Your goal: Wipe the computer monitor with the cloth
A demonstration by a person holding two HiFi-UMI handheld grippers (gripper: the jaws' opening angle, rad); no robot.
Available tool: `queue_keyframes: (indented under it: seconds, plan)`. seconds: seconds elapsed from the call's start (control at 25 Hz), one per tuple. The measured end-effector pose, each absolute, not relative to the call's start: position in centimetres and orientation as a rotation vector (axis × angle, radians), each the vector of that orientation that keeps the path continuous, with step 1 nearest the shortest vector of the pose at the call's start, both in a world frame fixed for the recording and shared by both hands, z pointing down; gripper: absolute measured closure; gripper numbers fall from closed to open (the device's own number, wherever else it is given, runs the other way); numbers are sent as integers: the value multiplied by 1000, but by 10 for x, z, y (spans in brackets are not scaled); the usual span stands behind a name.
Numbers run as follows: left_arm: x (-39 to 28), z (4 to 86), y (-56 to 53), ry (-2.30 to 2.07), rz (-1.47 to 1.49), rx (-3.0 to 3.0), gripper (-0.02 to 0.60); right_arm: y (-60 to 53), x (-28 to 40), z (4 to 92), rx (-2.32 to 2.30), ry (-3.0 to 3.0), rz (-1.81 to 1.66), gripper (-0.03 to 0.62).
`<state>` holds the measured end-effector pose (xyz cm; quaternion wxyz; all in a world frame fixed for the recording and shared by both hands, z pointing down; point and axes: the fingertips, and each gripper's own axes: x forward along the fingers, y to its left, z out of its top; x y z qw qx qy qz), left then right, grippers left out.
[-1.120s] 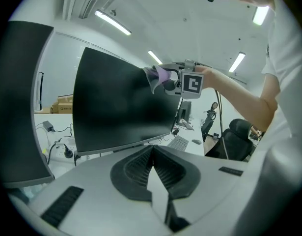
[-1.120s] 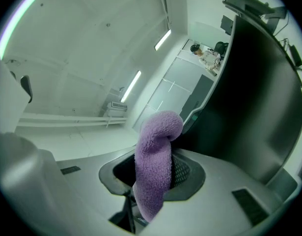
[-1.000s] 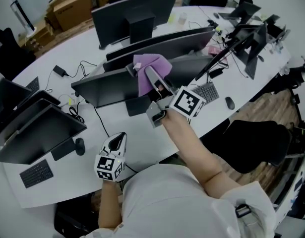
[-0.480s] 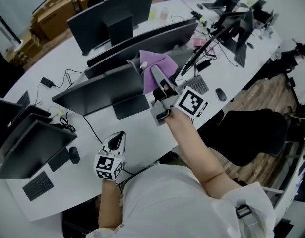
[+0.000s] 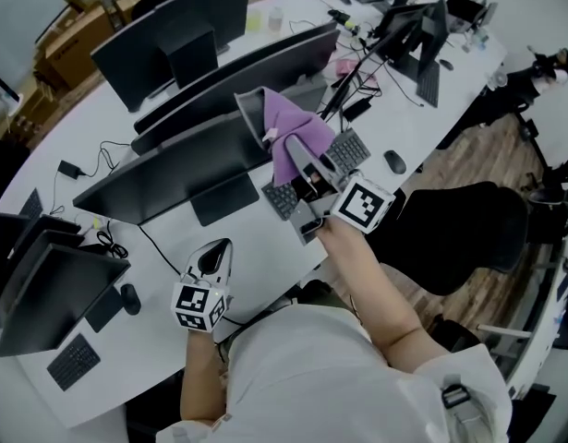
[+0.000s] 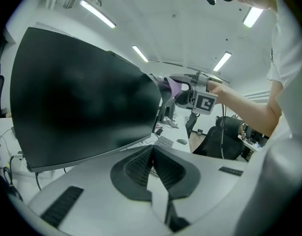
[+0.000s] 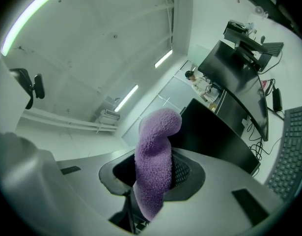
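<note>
Wiping step is running, I judge: right tool [image 5: 300, 160] is pinching the purple cloth [image 5: 297, 123] at the monitor's [image 5: 163, 178] top right corner; left tool [image 5: 214, 255] is hanging low, pressed together, empty; next move is calling for a flat sweep across the screen.

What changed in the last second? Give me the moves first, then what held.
The right gripper carried the purple cloth rightward along the top edge of the monitor; the cloth now sits at that monitor's right end. Nothing was taken up or let go. Unchanged: the right gripper stays shut on the purple cloth, and the left gripper stays shut and empty, low over the near edge of the desk.
</note>
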<state>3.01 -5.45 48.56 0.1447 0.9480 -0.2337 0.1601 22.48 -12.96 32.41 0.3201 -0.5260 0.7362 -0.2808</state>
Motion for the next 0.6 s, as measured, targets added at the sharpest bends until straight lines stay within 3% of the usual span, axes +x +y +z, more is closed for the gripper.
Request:
queue_keyframes:
  seconds: [0.6]
  plan:
    - [59,462,-64,-616,324,2769,581,-52,235,388,-1657,2148,-639,485]
